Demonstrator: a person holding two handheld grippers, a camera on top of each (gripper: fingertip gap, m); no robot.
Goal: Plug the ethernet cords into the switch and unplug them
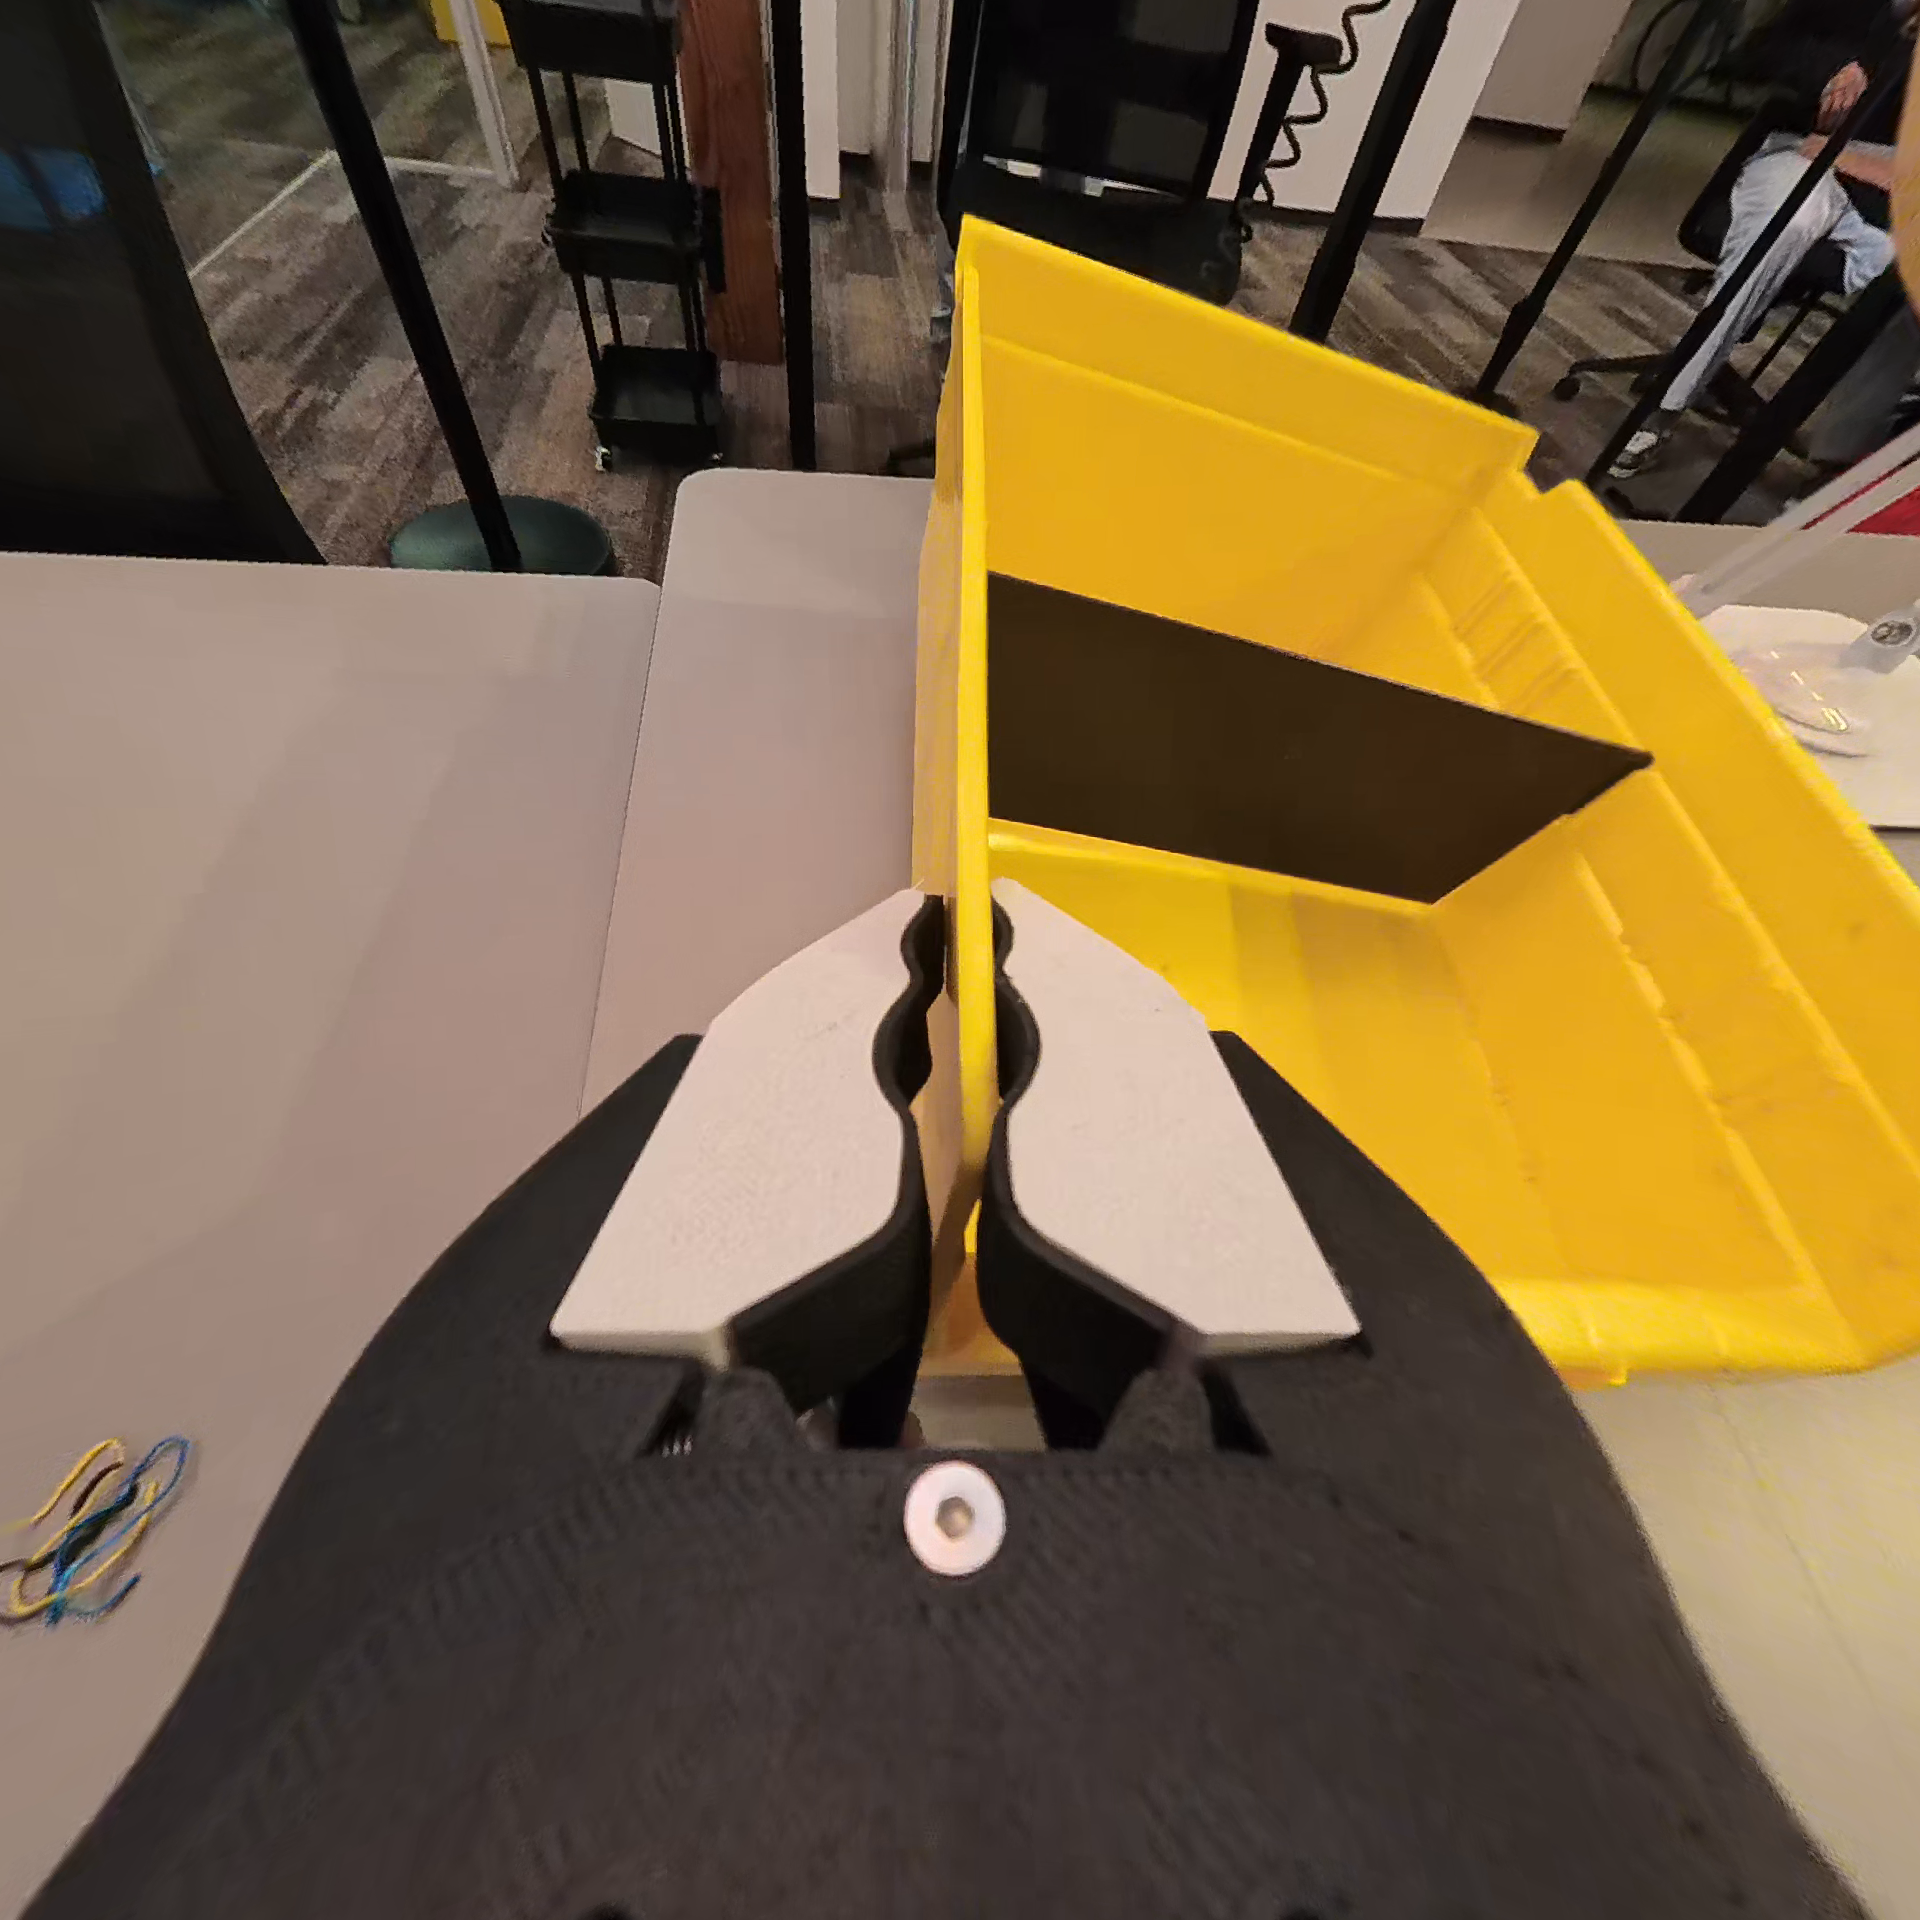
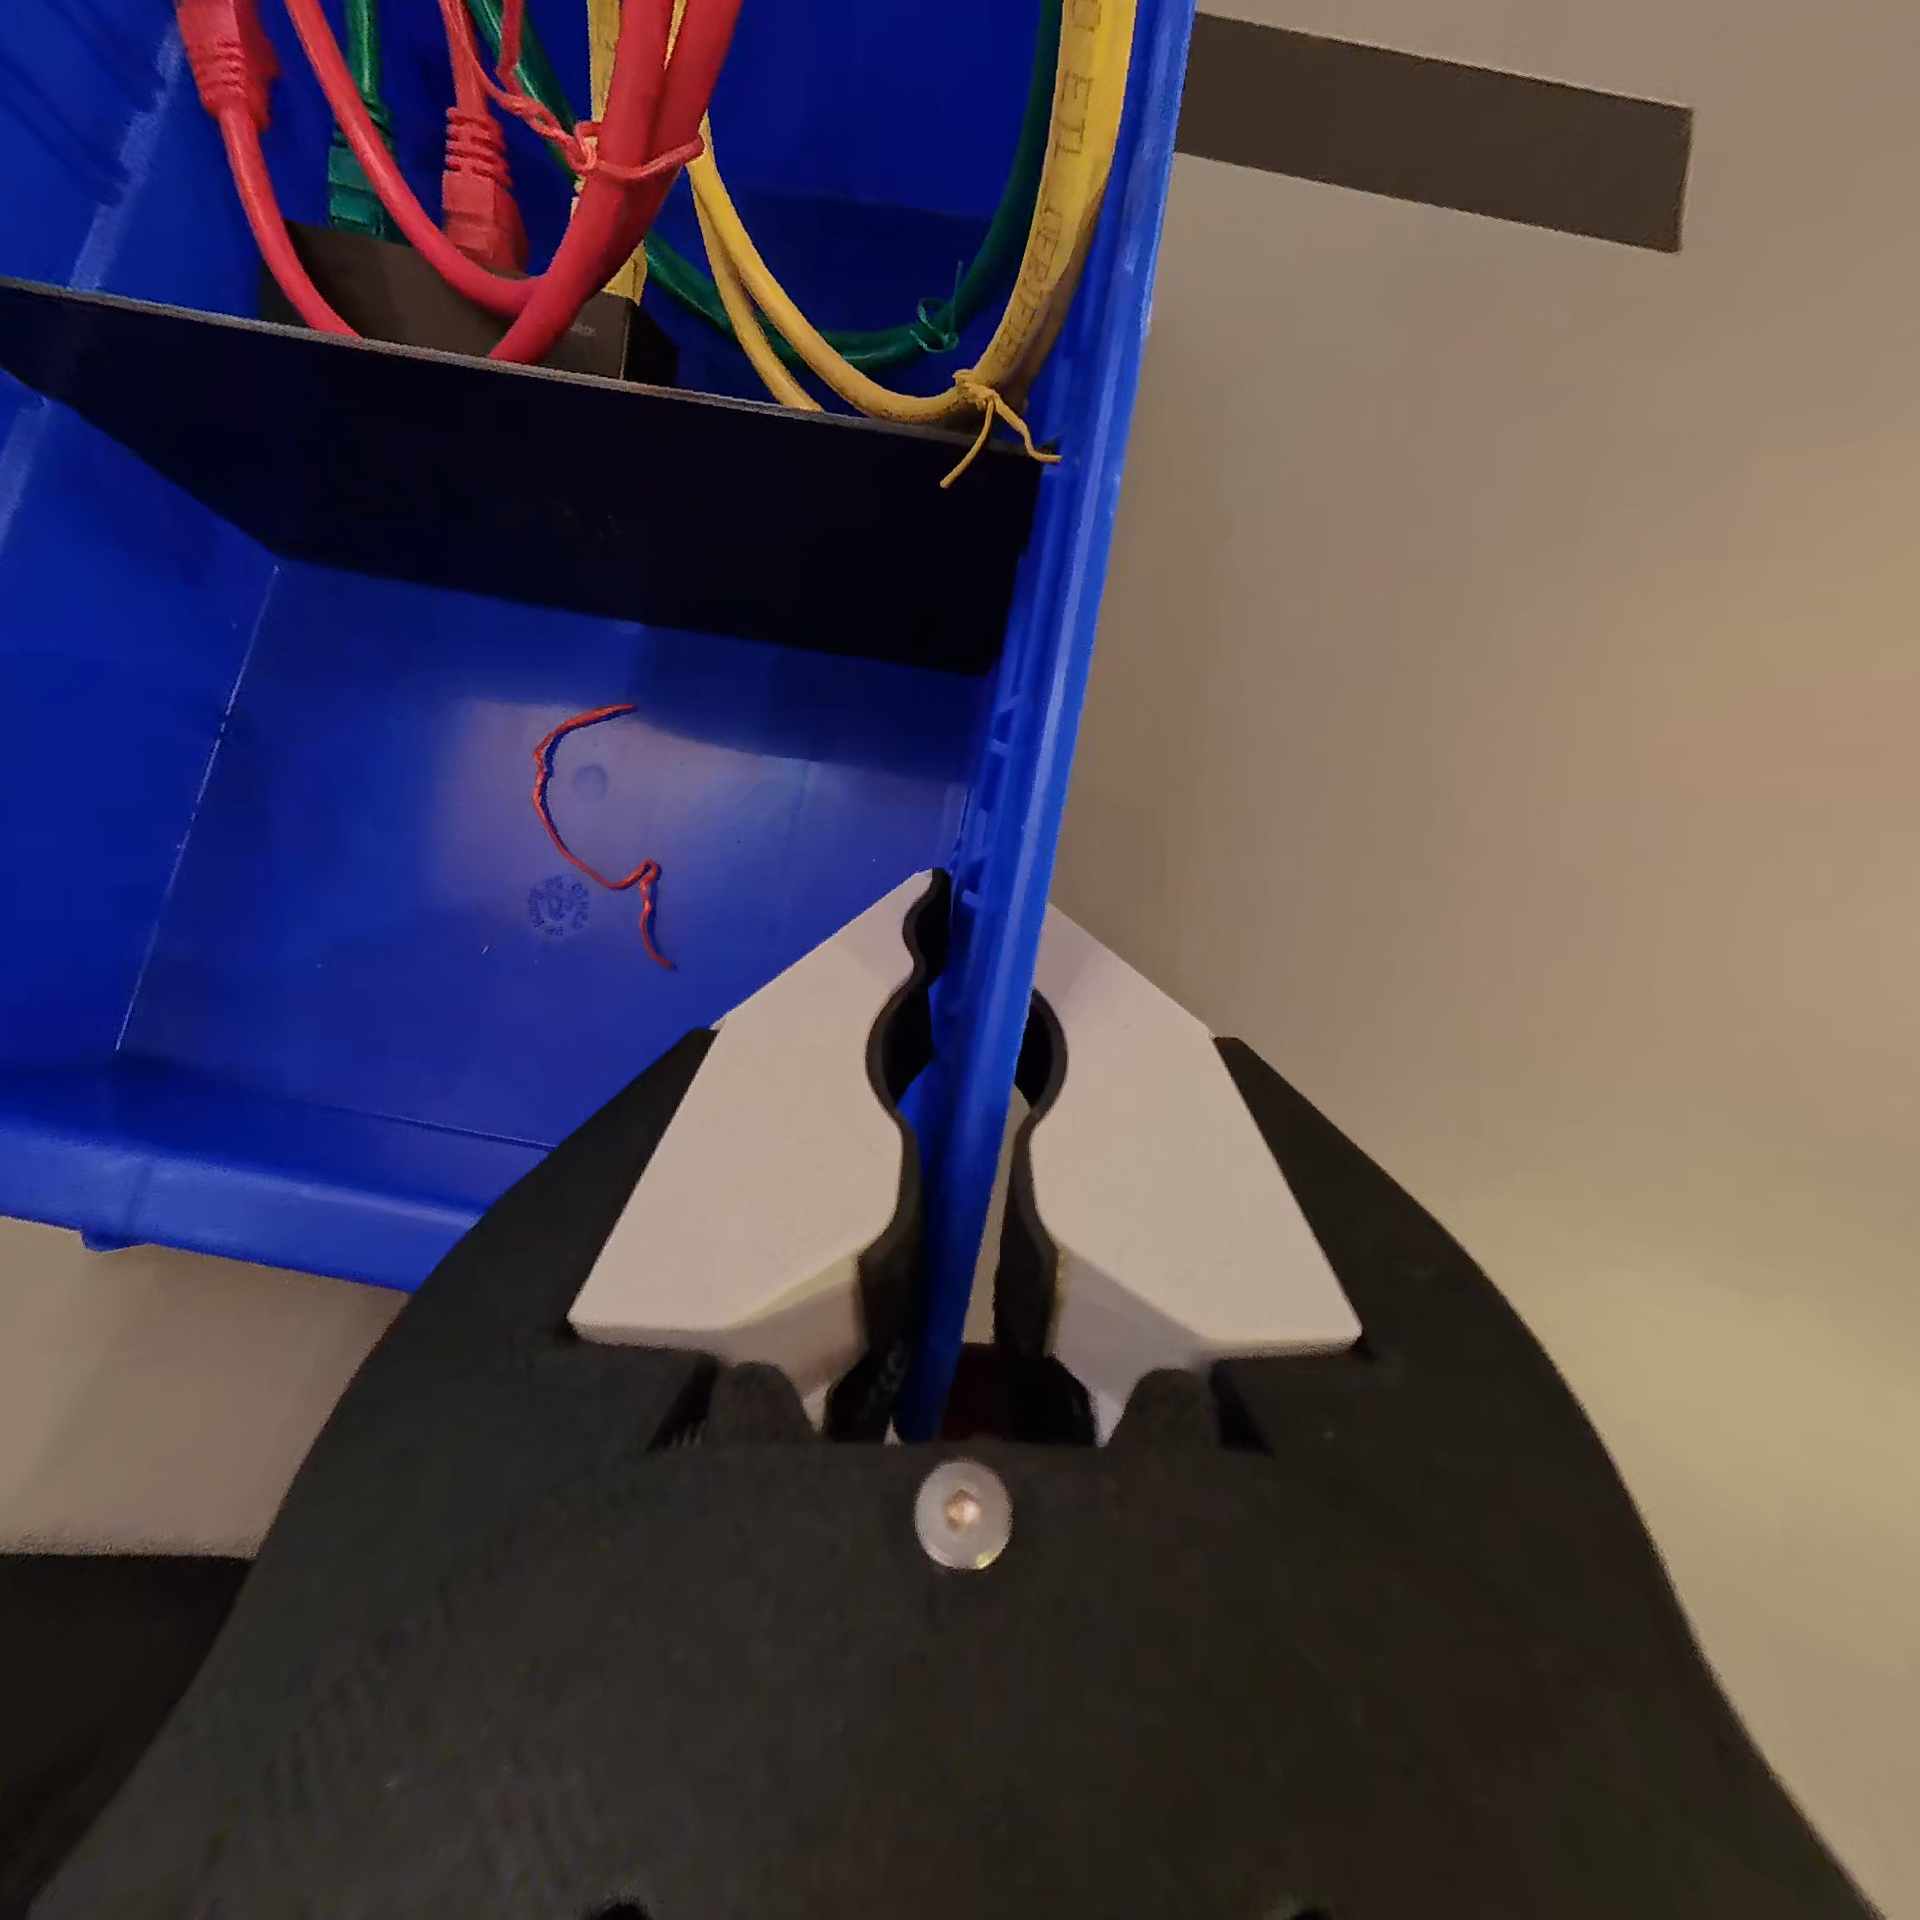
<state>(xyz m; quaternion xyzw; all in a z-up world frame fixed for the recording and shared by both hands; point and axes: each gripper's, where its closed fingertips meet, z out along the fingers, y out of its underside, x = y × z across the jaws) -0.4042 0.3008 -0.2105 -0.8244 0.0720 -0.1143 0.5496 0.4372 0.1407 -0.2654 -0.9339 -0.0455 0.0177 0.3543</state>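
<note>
My left gripper (image 1: 966,914) is shut on the left wall of a yellow bin (image 1: 1247,499), which has a black divider (image 1: 1247,727) and looks empty. My right gripper (image 2: 982,904) is shut on the right wall of a blue bin (image 2: 312,935). Behind the blue bin's black divider (image 2: 520,488) lies a black switch (image 2: 457,312) with red cords (image 2: 478,187), a green cord (image 2: 358,197) and yellow cords (image 2: 1060,208) bundled around it. Some plugs look seated in the switch. A loose red twist tie (image 2: 582,831) lies in the near compartment.
The bins rest on grey tables (image 1: 312,935). Loose yellow and blue twist ties (image 1: 94,1527) lie at the left. A black strip (image 2: 1455,135) lies on the table right of the blue bin. A white lamp base (image 1: 1829,675) stands right of the yellow bin. A seated person (image 1: 1787,229) is far back. Spacing between my two grippers at the tips: around 85 cm.
</note>
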